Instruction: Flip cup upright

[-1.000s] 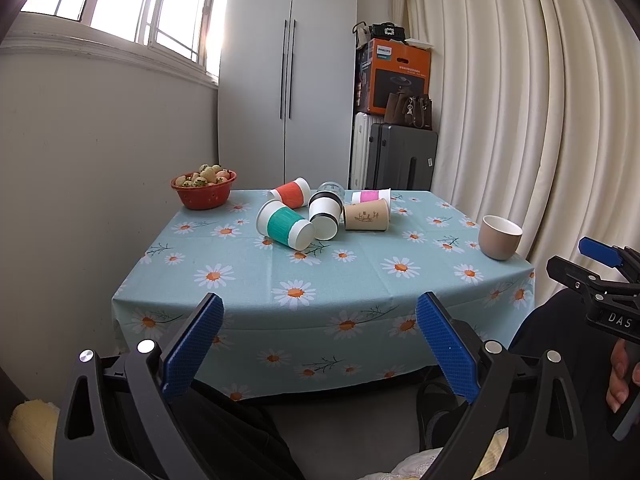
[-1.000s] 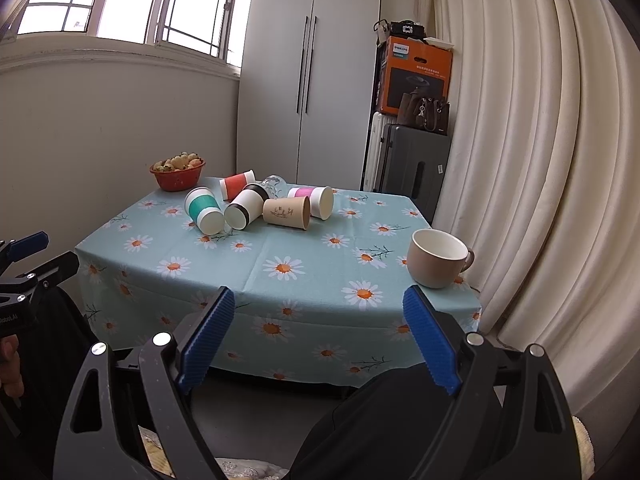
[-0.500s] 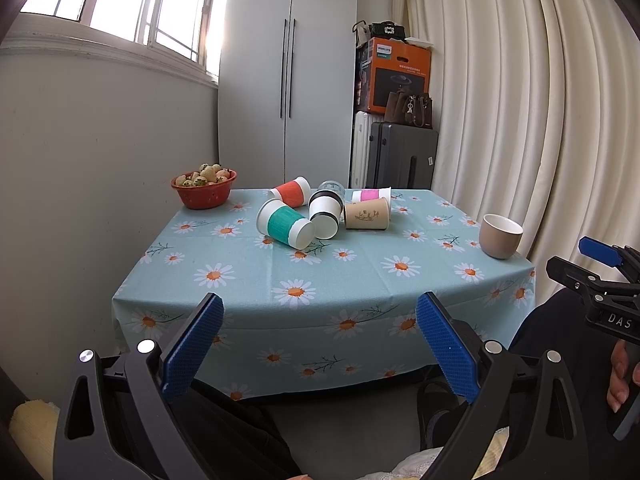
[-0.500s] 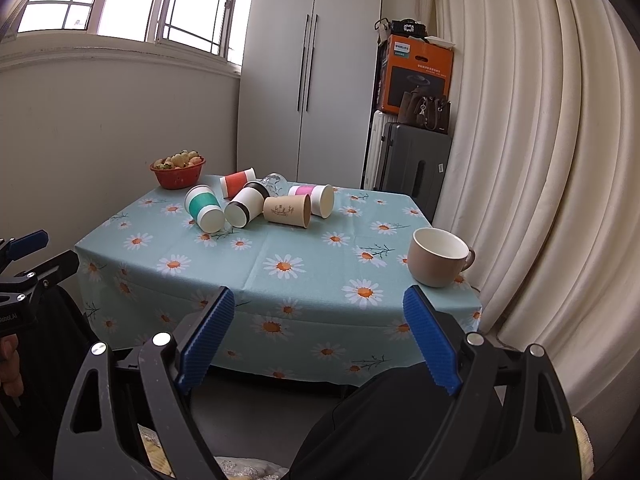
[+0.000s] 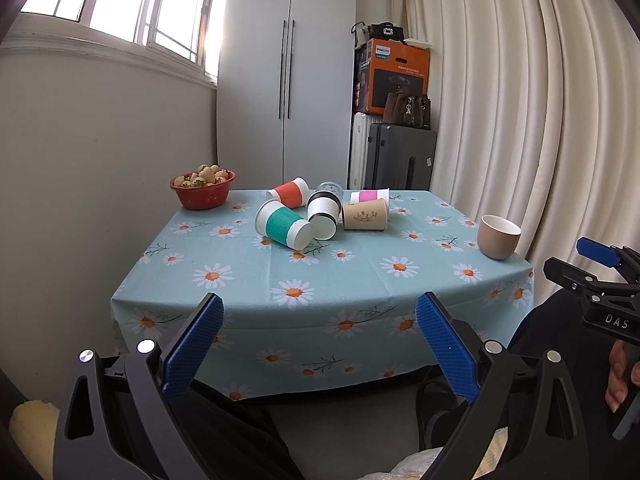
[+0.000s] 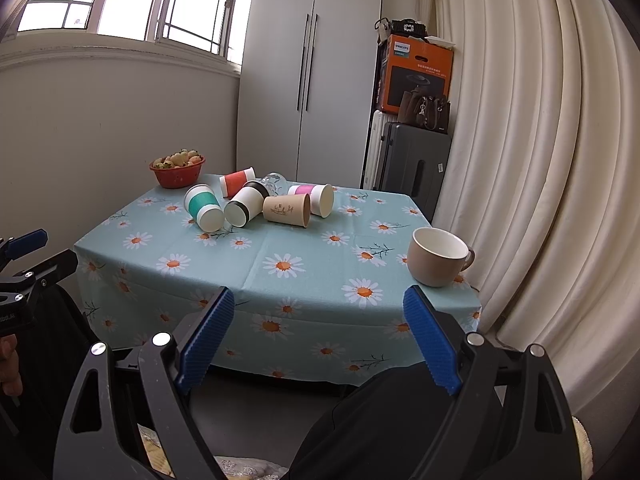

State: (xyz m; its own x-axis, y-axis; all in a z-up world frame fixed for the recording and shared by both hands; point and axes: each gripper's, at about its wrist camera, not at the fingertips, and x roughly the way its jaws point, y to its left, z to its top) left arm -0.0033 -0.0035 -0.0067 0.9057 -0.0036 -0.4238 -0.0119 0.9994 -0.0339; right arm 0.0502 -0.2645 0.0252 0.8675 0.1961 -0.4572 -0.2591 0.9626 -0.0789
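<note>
Lying sideways, green-banded cup (image 5: pixel 285 227), mouth toward the table's (image 5: pixel 248 280) near edge.

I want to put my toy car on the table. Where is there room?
The front of the table is bare, from the green cup forward to the near edge and across to the beige mug. The far right corner behind the mug looks free too. It is crowded in the far middle, where the tipped cups cluster beside the red bowl.

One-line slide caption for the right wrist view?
Open right hand-held gripper held short of the daisy-cloth table; paper cups lie tipped, beige mug upright.
</note>
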